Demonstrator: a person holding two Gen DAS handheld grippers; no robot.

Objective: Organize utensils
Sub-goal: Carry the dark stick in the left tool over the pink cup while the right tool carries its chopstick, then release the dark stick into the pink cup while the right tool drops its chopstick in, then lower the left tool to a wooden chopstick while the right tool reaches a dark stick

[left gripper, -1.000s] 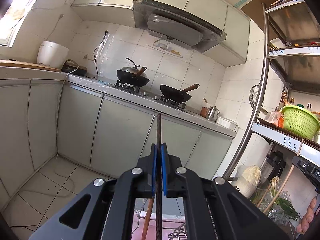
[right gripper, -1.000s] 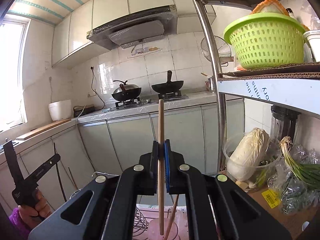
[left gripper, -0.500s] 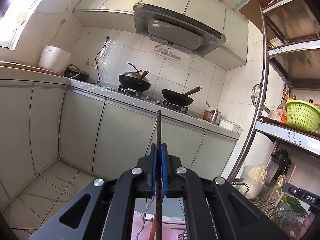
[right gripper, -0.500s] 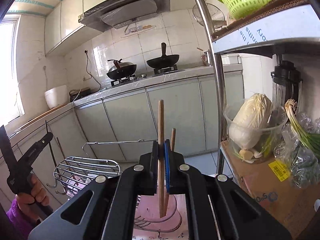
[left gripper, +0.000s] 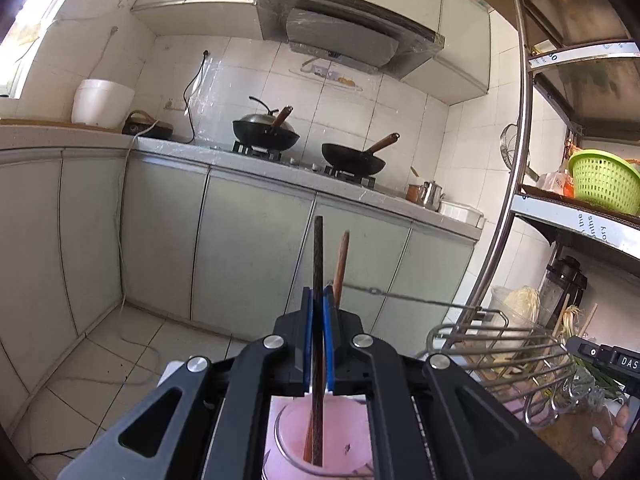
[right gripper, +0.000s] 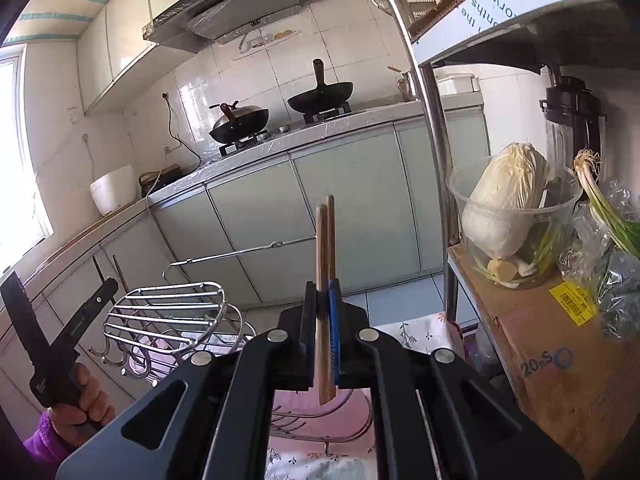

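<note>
Black and upright, a dark chopstick stands clamped between the blue pads of my left gripper in the left wrist view; the jaws are nearly together, closed on it. Its lower end reaches into the pink cup directly below the gripper. A brown wooden chopstick also stands in that cup, just to the right of the dark one and leaning slightly right. A wire rack sits to the right of the cup. At the far right edge I see part of the other gripper and some fingers.

In the right wrist view, my right gripper is clamped on a light wooden chopstick, held upright, jaws narrow. A second wooden chopstick rises just behind it; I cannot tell whether they touch. The wire rack lies left of the gripper, over a pink floral cloth. Further left, a hand in a purple sleeve holds the left gripper's black handle.
</note>
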